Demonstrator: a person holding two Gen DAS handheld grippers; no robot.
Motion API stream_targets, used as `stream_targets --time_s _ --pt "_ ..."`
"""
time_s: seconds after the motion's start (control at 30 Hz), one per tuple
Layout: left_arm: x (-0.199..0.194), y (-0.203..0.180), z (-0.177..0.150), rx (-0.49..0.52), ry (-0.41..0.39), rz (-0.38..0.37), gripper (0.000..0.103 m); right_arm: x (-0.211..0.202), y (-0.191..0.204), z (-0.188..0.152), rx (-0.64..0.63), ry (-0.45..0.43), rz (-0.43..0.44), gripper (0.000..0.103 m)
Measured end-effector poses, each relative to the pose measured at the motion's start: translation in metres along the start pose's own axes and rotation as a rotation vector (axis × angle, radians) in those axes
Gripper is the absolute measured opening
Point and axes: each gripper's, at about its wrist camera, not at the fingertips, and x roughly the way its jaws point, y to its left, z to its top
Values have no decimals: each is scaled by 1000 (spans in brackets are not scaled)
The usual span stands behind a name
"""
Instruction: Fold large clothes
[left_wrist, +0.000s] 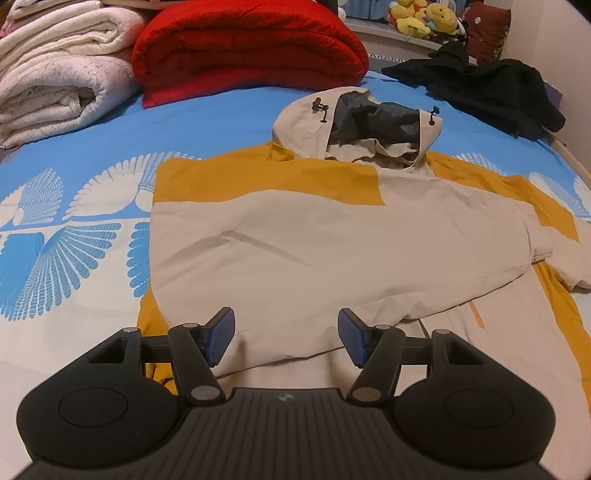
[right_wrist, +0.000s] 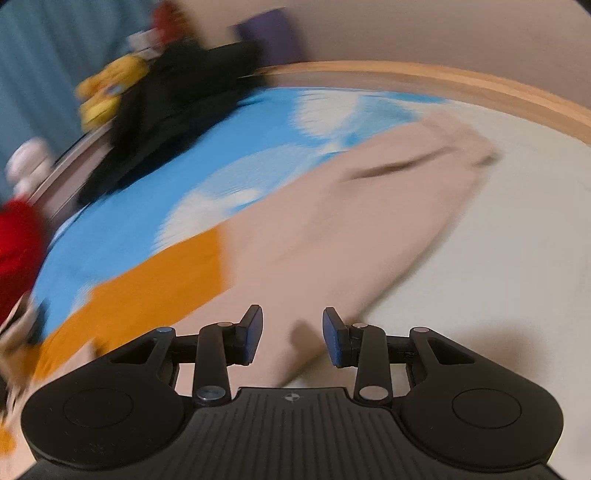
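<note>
A large beige and mustard hooded jacket lies spread flat on the bed, hood at the far end. One sleeve is folded across the body toward the near middle. My left gripper is open and empty, just above the jacket's near part. In the blurred right wrist view, the other sleeve stretches out to the far right over the bedspread. My right gripper is open and empty, over that sleeve near the shoulder.
The bed has a blue and white patterned bedspread. A folded red blanket and white blankets are stacked at the far left. A black garment lies far right. Plush toys sit behind. A wooden bed edge runs past the sleeve.
</note>
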Motion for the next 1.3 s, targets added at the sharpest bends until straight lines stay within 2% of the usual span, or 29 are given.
stream_targets --time_s 0.1,0.17,0.23,0.37,0.43,0.47,0.53,0.7,0.77,0.83,0.9,0.97,1.0,1.07,1.1,1.17,1.2,1.27,1.3 --pt "1 0 -2 15 6 2 67 16 -37 17 102 -3 -49 44" --pt "2 1 -4 18 11 5 67 28 -54 25 156 2 -64 44" --pt "3 2 -5 24 15 10 67 41 -63 26 208 9 -59 45" --pt "4 6 -5 28 18 17 67 50 -66 29 245 -45 -46 44" --pt "2 9 -4 27 15 14 67 53 -66 29 263 -83 -58 23" --pt "2 10 -4 27 12 14 67 55 -68 30 275 -97 -65 4" --pt "1 13 -2 19 9 17 67 51 -63 29 277 -154 -87 1" --pt "-9 31 5 -33 -6 10 67 16 -4 42 64 -324 -172 1" --pt "-16 42 8 -52 -21 5 67 3 35 47 -64 -381 -208 0" --pt "-22 56 11 -75 -35 18 67 -16 91 46 -226 -443 -217 0" --pt "-29 73 14 -115 -44 33 67 -46 159 31 -377 -500 -117 0" --pt "-37 93 18 -174 -59 46 67 -80 228 -4 -548 -522 44 0" --pt "-41 102 20 -203 -70 50 67 -99 264 -32 -648 -505 154 0" --pt "-50 118 24 -250 -90 58 67 -135 318 -91 -817 -410 384 2" --pt "-53 125 26 -270 -97 59 67 -150 339 -125 -887 -327 489 3" --pt "-59 135 27 -301 -103 58 67 -166 365 -181 -977 -103 658 5" --pt "-62 139 27 -312 -106 55 67 -171 370 -206 -983 -12 697 6" --pt "-64 142 27 -323 -107 50 67 -179 371 -237 -979 113 692 9" --pt "-66 142 26 -323 -108 45 67 -184 365 -244 -960 142 677 17"
